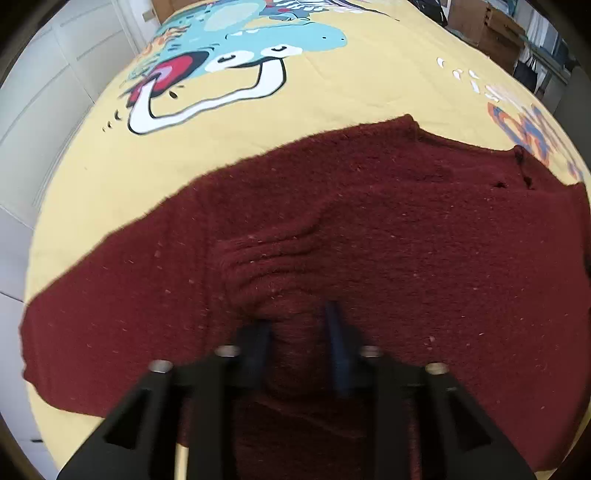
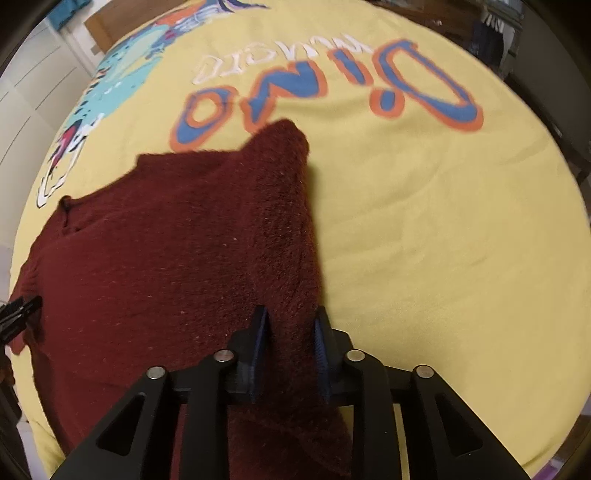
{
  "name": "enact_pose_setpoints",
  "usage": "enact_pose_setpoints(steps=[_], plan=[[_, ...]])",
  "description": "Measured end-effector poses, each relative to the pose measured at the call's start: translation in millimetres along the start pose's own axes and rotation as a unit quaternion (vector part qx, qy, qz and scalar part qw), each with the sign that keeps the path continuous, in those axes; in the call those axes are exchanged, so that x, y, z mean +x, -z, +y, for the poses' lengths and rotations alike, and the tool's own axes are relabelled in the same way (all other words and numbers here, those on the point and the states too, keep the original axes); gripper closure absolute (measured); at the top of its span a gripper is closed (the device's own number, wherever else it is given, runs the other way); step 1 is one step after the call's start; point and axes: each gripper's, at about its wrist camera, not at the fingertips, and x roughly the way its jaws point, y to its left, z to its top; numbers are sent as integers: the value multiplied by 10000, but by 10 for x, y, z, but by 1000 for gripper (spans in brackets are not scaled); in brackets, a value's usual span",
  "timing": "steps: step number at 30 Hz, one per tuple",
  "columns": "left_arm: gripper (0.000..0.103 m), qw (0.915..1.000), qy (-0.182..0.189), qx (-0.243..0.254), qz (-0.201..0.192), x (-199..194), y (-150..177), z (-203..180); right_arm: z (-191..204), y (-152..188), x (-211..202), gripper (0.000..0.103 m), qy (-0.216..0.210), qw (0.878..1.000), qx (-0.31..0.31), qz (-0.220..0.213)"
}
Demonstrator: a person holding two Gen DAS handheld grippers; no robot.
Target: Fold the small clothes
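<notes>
A dark red knitted sweater (image 1: 369, 221) lies spread on a yellow bedspread (image 1: 332, 110). My left gripper (image 1: 299, 321) is shut on a bunched fold of the sweater, which wrinkles just ahead of the fingers. In the right wrist view the sweater (image 2: 184, 240) runs from the left edge to my right gripper (image 2: 290, 325), which is shut on its right edge. The fabric passes between the blue pads (image 2: 260, 332) and hangs below them. The left gripper's tip (image 2: 18, 314) shows at the far left, on the sweater's other side.
The bedspread carries a dinosaur print (image 1: 240, 55) and the word "Dino" (image 2: 332, 92). White cupboard doors (image 1: 44, 92) stand to the left of the bed. Cardboard boxes and shelves (image 1: 509, 33) stand beyond the far right corner. The bed's edge is near at the left.
</notes>
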Motion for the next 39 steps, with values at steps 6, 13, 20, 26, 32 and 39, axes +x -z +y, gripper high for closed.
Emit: enact_pose_setpoints(steps=[6, 13, 20, 26, 32, 39], plan=[[12, 9989, 184, -348, -265, -319, 1, 157, 358, -5, -421, 23, 34, 9977, -261, -617], [1, 9971, 457, -171, -588, -718, -61, -84, 1070, 95, -578, 7, -5, 9908, -808, -1083], [1, 9962, 556, -260, -617, -487, -24, -472, 1574, 265, -220, 0, 47, 9877, -1195, -1005], [1, 9984, 420, -236, -281, -83, 149, -586, 1528, 337, 107, 0, 266, 9892, -1242, -733], [1, 9989, 259, -174, -338, 6, 248, -454, 1200, 363, 236, 0, 538, 9905, -1126, -576], [1, 9987, 292, -286, -321, 60, 287, -237, 830, 375, 191, 1, 487, 9934, -860, -578]])
